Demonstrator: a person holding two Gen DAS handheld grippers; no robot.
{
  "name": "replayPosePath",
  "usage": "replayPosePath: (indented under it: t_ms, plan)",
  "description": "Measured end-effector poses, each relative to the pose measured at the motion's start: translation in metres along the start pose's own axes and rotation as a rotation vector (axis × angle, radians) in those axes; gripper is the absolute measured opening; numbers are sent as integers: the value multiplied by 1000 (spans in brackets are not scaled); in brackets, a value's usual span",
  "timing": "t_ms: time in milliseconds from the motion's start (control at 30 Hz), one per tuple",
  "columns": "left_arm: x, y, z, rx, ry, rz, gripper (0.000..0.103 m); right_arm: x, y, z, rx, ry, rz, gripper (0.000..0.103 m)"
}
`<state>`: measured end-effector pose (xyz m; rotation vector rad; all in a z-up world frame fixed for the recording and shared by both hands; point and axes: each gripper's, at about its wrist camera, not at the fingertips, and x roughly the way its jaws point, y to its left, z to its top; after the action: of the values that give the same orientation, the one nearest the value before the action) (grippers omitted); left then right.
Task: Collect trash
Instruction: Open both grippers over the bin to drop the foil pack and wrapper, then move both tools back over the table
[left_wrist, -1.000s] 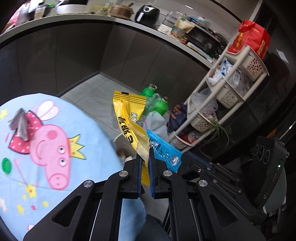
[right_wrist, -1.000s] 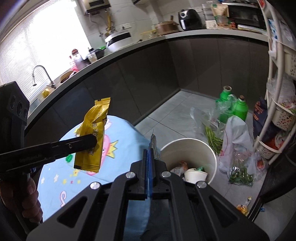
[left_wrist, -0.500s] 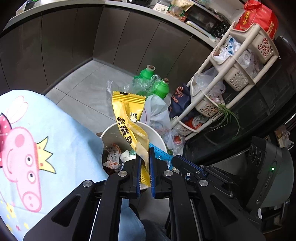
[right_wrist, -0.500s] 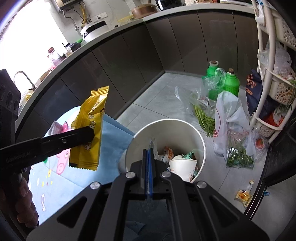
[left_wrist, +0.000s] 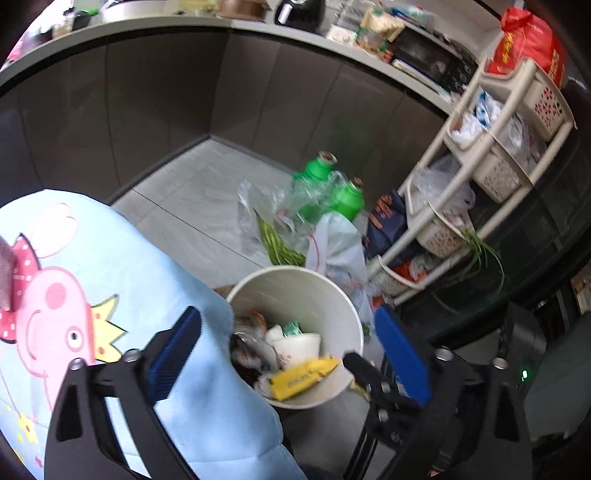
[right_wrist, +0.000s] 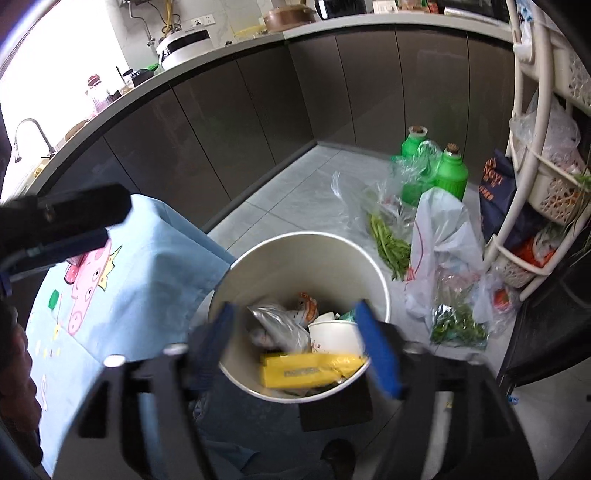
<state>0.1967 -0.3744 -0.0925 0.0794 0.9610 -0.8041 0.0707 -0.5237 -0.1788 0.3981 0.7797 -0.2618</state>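
Observation:
A white round trash bin (left_wrist: 332, 295) (right_wrist: 258, 266) stands on the floor beside the table. A yellow snack wrapper (left_wrist: 301, 374) (right_wrist: 306, 369) lies inside it near the front wall, with a silver foil wrapper (right_wrist: 280, 325), a paper cup (right_wrist: 336, 336) and other scraps. My left gripper (left_wrist: 288, 354) is open and empty above the bin. My right gripper (right_wrist: 299, 339) is open and empty above the bin too. The left gripper's arm (right_wrist: 62, 218) shows at the left of the right wrist view.
A table with a light blue cartoon-pig cloth (left_wrist: 92, 295) (right_wrist: 129, 277) stands left of the bin. Green bottles (right_wrist: 450, 173), plastic bags (right_wrist: 439, 243) and greens (right_wrist: 391, 240) lie on the floor behind. A white basket rack (left_wrist: 491, 155) stands at the right. Dark cabinets line the back.
Both grippers opened over the bin. The yellow wrapper dropped from the left gripper into the bin, and the wrapper held by the right gripper is gone from its jaws.

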Motion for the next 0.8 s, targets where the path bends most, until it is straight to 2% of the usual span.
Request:
replayPosePath:
  t_ms: [133, 167, 400, 600, 800]
  plan:
    - [-11, 4, 0, -27, -18, 16, 94, -6, 5, 1, -31, -9, 11, 98]
    - [-14, 6, 0, -32, -22, 19, 94, -9, 8, 1, -40, -14, 14, 99]
    - [-43, 13, -5, -42, -49, 66, 94, -27, 37, 5, -95, -23, 36, 99]
    - [-82, 25, -13, -88, -95, 72, 94, -45, 59, 8, -119, -37, 51, 100]
    - [-124, 31, -22, -93, -150, 124, 94, -67, 84, 8, -165, -60, 76, 100]
